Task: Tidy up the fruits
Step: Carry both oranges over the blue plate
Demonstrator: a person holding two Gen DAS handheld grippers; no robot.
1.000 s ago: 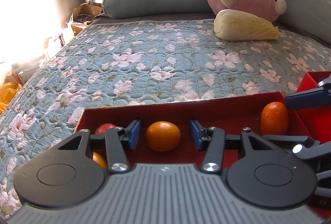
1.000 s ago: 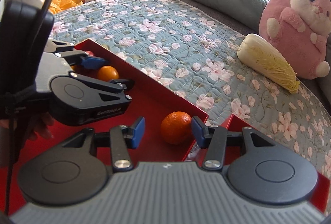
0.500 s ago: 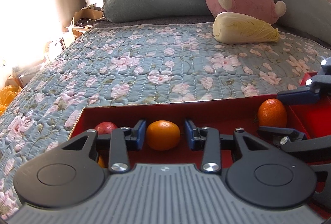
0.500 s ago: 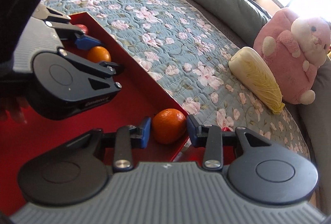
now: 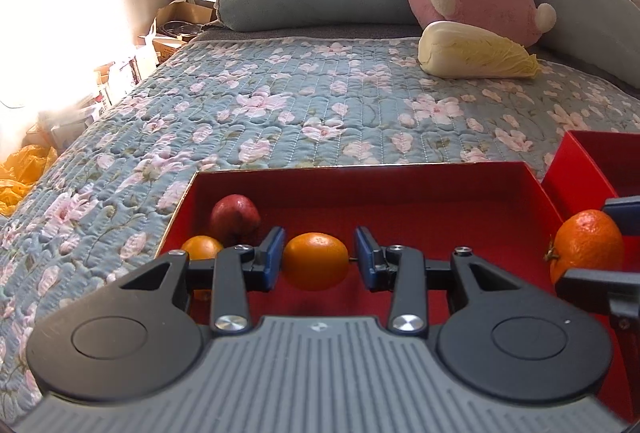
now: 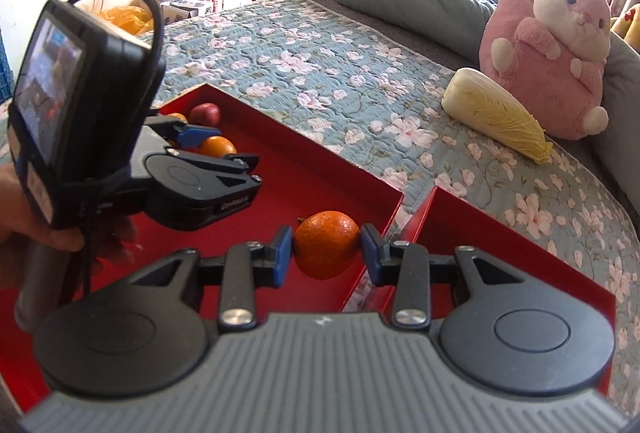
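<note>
Left gripper [image 5: 316, 259]: a ribbed grey housing is flanked by two round black discs, each marked with a recessed circle. Black linkage arms are fastened with silver screws. Blue pads are fitted to the fingers [image 5: 272, 257].

Right gripper [image 6: 326, 251]: the same grey ribbed body, black discs, silver screws and blue pads are seen.

From the right wrist view, small white lettering is printed on the side of the left gripper, though it cannot be read. A black camera block with a lit screen [image 6: 48, 93] is mounted above it, and a looped black cable is attached. Bare skin of the left hand [image 6: 60, 229] is visible.
</note>
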